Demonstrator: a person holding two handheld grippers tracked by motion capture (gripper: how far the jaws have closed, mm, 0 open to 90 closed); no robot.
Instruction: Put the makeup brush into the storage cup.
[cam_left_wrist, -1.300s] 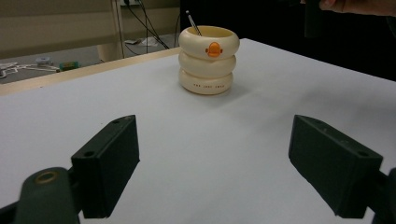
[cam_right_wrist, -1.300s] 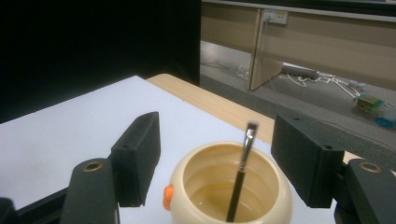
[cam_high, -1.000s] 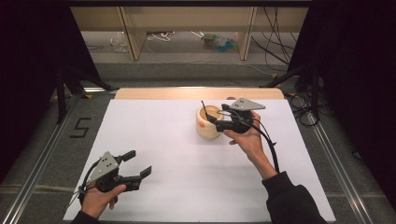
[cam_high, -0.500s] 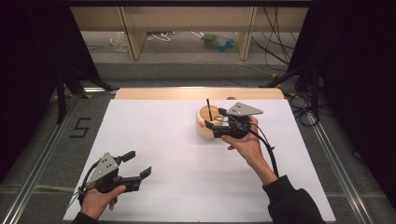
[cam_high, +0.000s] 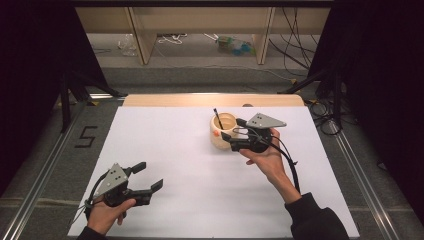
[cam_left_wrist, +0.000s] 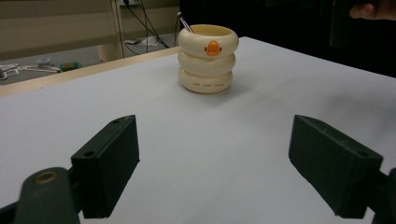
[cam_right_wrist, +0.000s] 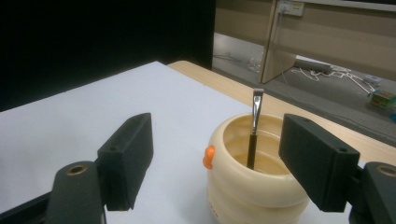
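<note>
A cream ringed cup (cam_high: 221, 134) with an orange duck beak stands at the table's far middle, and a dark-handled brush (cam_high: 217, 117) leans in it. My right gripper (cam_high: 233, 129) hovers just right of the cup, open, with nothing between its pads. In the right gripper view the cup (cam_right_wrist: 252, 191) and the brush (cam_right_wrist: 254, 135) sit just beyond the open right gripper (cam_right_wrist: 219, 163). My left gripper (cam_high: 150, 175) rests open at the near left, far from the cup. In the left gripper view the cup (cam_left_wrist: 208, 58) stands well past the open left gripper (cam_left_wrist: 215, 163).
A white sheet (cam_high: 175, 165) covers the table, with a wooden edge (cam_high: 200, 100) at the far side. Metal rails (cam_high: 45, 165) run along both sides. Beyond the table stand shelf legs (cam_high: 142, 40), with cables and clutter on the floor.
The right gripper has moved a little down and left, from above the cup's right rim to beside the cup. The left gripper has stayed put.
</note>
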